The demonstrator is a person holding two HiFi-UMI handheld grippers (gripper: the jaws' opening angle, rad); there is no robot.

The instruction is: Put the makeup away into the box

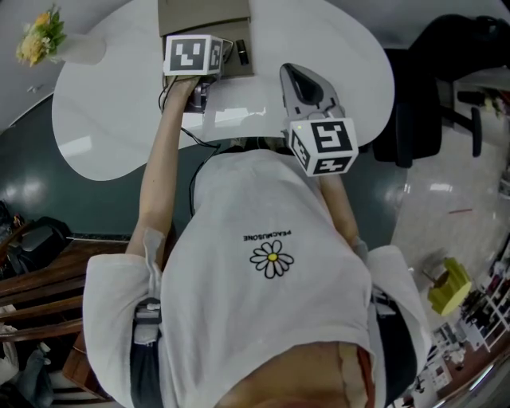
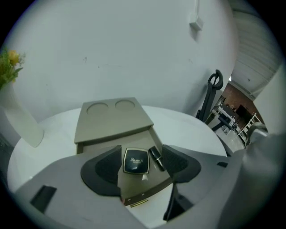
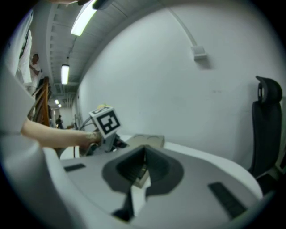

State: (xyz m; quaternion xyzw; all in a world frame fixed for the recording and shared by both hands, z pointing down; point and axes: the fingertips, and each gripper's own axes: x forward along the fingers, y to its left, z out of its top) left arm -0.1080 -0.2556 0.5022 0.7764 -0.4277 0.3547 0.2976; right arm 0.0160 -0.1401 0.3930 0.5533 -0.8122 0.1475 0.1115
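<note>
In the head view, the box (image 1: 203, 20) is a flat beige case at the far side of the white tabletop (image 1: 111, 127), with a vase of flowers (image 1: 48, 40) well off to its left. Your left arm is stretched out straight, and your left gripper (image 1: 194, 54) sits right at the box. Your right arm is bent, with the right gripper (image 1: 293, 78) above the tabletop's near edge, close to your chest and well apart from the box.

In the left gripper view, the box has two round dents in its lid. Its drawer (image 2: 142, 193) is pulled out towards you. A square black compact (image 2: 136, 160) with a pale rim and small lettering lies flat in the drawer. A short black lipstick (image 2: 156, 158) lies just beside it on the right. Your left fingers (image 2: 103, 167) stand wide apart above the drawer, tilted steeply down. They grip nothing; the compact and lipstick show between them, lower down.

In the right gripper view, the gripper points nearly level across the tabletop towards the box and your left hand (image 3: 91, 136). Its fingers (image 3: 125, 167) are closed together at the tips and hold nothing.
</note>
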